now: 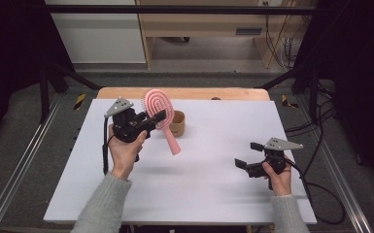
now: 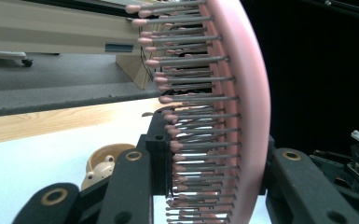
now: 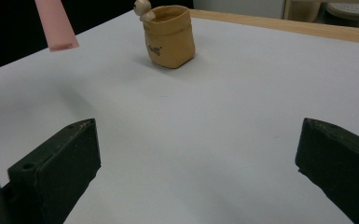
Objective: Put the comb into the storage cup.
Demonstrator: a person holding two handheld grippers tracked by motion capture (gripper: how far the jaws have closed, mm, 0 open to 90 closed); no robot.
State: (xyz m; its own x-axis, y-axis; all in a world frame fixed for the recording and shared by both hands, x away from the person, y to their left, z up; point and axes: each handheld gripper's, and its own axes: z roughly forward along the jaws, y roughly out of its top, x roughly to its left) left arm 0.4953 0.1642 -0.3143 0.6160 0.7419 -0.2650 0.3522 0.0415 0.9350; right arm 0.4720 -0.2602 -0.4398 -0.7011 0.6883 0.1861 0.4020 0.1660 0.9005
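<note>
The left gripper [image 1: 156,118] clamps a pink hairbrush [image 1: 159,110] above the worktop's [image 1: 213,184] far edge, beside a tan pouch [image 1: 177,123]; the right gripper [image 1: 249,154], near the right edge, gapes wide, holding nothing

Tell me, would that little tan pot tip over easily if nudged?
Probably not easily: the tan pot looks squat, with a broad base flat on the white table. It seems small and light, so a push would likely slide it. Its rounded, bag-like walls may give a little.
</note>
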